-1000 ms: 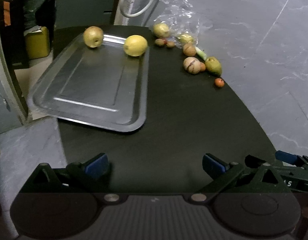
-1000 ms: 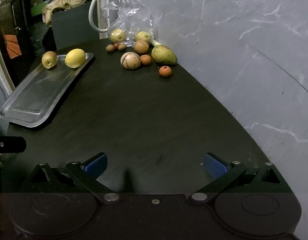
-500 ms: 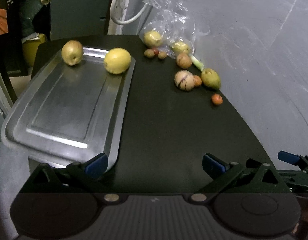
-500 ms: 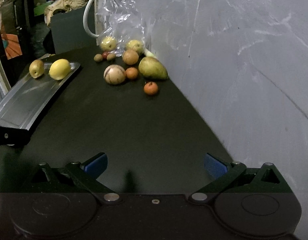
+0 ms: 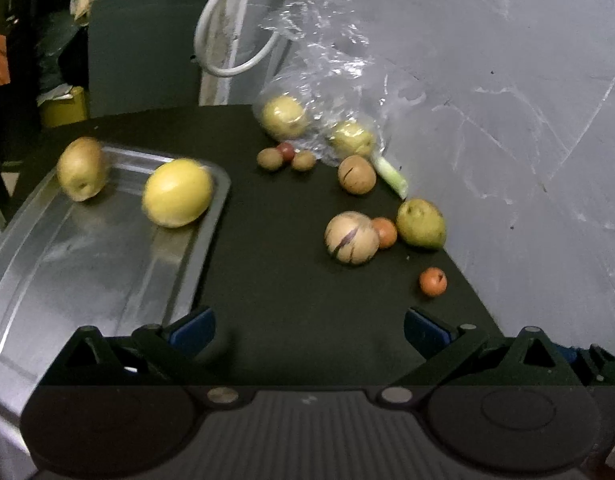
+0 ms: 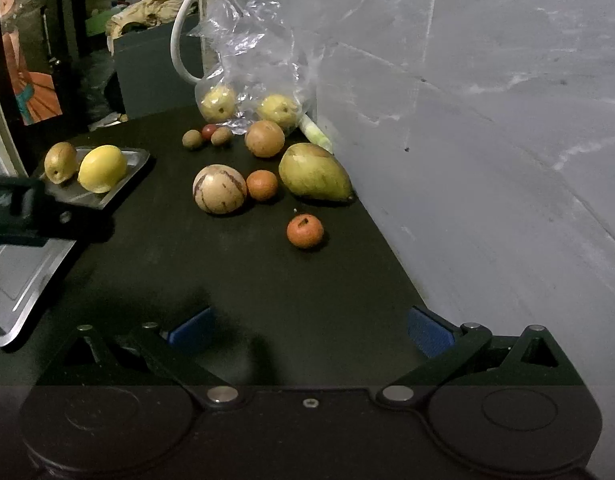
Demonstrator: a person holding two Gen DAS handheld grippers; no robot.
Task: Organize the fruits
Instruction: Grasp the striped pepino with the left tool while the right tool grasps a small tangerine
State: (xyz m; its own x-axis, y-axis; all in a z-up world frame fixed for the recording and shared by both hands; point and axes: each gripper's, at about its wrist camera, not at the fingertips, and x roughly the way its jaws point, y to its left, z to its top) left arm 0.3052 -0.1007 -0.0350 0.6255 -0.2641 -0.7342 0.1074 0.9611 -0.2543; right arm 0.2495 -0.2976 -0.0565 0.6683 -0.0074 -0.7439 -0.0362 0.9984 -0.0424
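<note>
Vs 1 s ago, both grippers are moved fwd; loose fruit pile (image 6: 263, 168) is seen closer. Left gripper (image 5: 307, 326) and right gripper (image 6: 309, 328): fingers apart, nothing held. Lemon (image 5: 177, 193) and pear (image 5: 81, 174) are kept on metal tray (image 5: 87, 264). Black tabletop (image 6: 243, 280) is set against grey wall (image 6: 487, 120); plastic bag (image 6: 259, 60) at back.

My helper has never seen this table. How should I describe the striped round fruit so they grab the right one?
Start at the metal tray, then look right across the dark table to the loose fruit. The striped round fruit is pale with dark purple streaks, beside a small orange fruit and the green pear.
</note>
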